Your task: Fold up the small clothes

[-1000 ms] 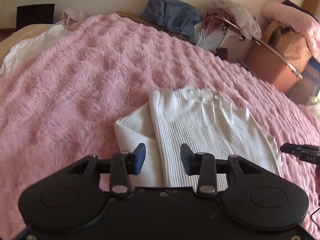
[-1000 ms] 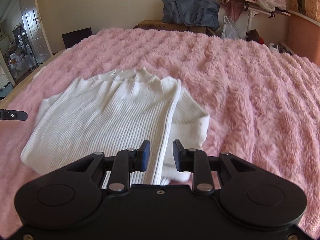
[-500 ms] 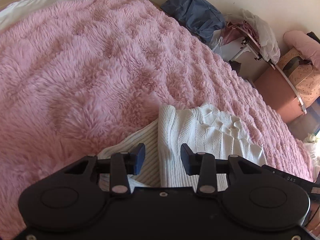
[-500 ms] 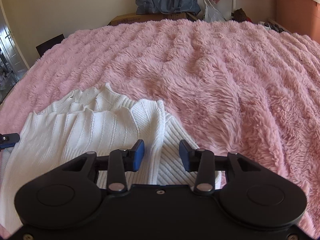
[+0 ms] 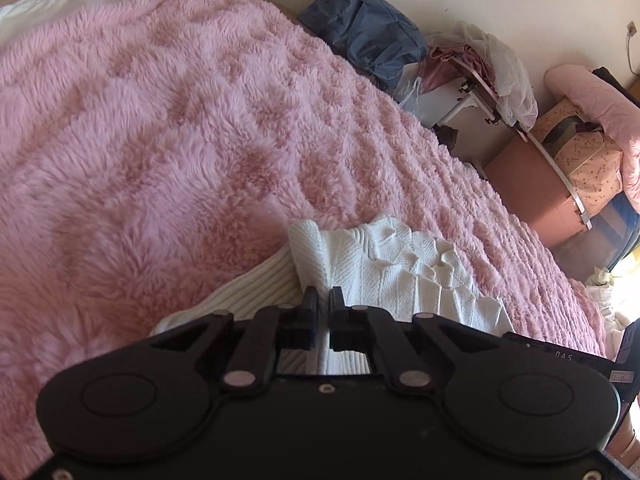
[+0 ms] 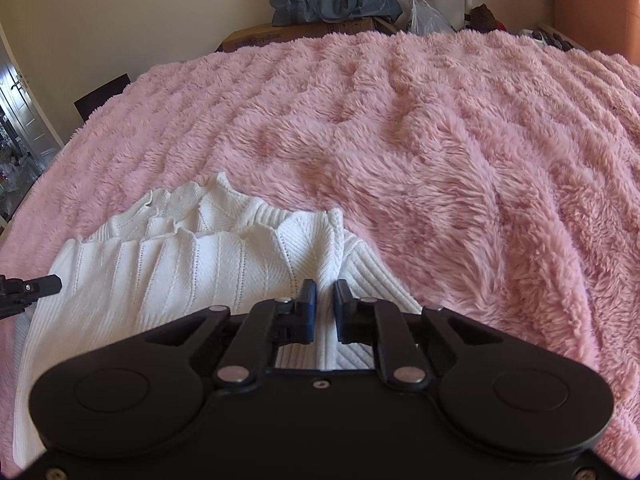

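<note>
One white ribbed top [image 6: 224,256] lies low and centre in both views on the pink plush blanket [image 6: 440,140]. Your two grippers each pinch a folded side edge: left gripper [image 5: 323,304], right gripper [image 6: 325,300], jaws narrowed onto knit. Lift both evenly, I'd say, keeping layers stacked. Behind: one blue bag [image 5: 368,32], upper frame.

One white top [image 6: 192,264], two grippers [image 5: 323,308] [image 6: 325,300]
</note>
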A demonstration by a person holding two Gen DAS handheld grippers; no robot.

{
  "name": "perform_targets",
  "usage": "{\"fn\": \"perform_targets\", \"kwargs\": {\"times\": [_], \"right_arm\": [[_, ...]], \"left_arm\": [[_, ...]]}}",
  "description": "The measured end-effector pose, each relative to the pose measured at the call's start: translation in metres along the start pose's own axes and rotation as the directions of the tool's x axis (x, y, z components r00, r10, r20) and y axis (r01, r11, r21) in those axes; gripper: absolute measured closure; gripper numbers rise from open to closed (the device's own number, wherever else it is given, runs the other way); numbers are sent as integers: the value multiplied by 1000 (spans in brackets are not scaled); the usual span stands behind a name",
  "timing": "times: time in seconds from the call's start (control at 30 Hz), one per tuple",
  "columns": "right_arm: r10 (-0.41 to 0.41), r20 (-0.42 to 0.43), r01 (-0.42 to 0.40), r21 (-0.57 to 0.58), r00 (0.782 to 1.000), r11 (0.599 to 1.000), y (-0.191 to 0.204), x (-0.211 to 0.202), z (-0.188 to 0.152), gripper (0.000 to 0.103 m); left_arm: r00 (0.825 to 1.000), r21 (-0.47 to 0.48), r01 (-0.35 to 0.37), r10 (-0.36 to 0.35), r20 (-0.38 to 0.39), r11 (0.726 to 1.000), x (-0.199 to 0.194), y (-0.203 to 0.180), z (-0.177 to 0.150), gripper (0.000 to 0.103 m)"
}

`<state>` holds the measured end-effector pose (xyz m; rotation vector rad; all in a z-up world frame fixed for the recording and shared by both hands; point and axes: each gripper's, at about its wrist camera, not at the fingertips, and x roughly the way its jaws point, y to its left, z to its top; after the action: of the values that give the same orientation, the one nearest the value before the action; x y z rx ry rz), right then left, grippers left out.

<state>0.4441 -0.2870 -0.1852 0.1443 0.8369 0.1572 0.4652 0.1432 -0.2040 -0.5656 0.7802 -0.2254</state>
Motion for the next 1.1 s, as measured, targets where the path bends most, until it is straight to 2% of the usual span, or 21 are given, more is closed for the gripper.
{"fn": "perform_targets", "kwargs": {"times": [0.1,0.17,0.27,0.33,0.37,0.4,0.47,0.57,0.63,0.73,0.87,1.0,1.1], "right_arm": [[4,13,-4,29,1000,1000,-5,-7,2,95],[-13,21,13,32,1000,999,-6,-9,1,96],[-29,-5,29,41,1000,999,-10,0,-4,96],[-42,-11,42,32,999,999,-10,7,-8,96],[-47,-4,47,25,999,999,-9,7,-10,95],[-47,2,47,17,999,999,-8,7,-10,95],[-53,5,53,9,999,999,-6,1,-9,85],[-76,39,78,-49,996,996,2,-20,-8,76],[-102,78,112,-126,992,986,14,-38,-9,73],[-99,103,117,-193,990,974,31,-62,-16,63],[-52,102,75,-237,993,969,55,-88,-29,62],[-7,79,27,-259,997,965,72,-98,-48,62],[-19,55,32,-239,998,971,69,-92,-62,62]], "left_arm": [[999,27,-16,15,36,1000,-13,-1,6,101],[997,77,-78,77,11,994,-8,-3,5,101],[982,137,-171,180,-50,976,11,-3,-6,100],[976,146,-209,217,-37,967,16,-4,-12,94],[976,132,-209,215,-31,969,15,-4,-12,93],[977,111,-207,211,-23,972,13,-4,-11,85],[982,81,-188,188,1,979,1,-6,-8,73],[983,106,-181,175,60,978,-24,-18,-6,72],[988,126,-145,135,78,981,-41,-29,-10,71],[995,163,-84,73,75,983,-65,-49,-26,70],[999,205,-23,13,48,979,-86,-70,-60,68],[1000,254,-30,30,4,967,-84,-77,-89,67],[997,208,-57,67,-45,976,-74,-65,-97,67]]}}
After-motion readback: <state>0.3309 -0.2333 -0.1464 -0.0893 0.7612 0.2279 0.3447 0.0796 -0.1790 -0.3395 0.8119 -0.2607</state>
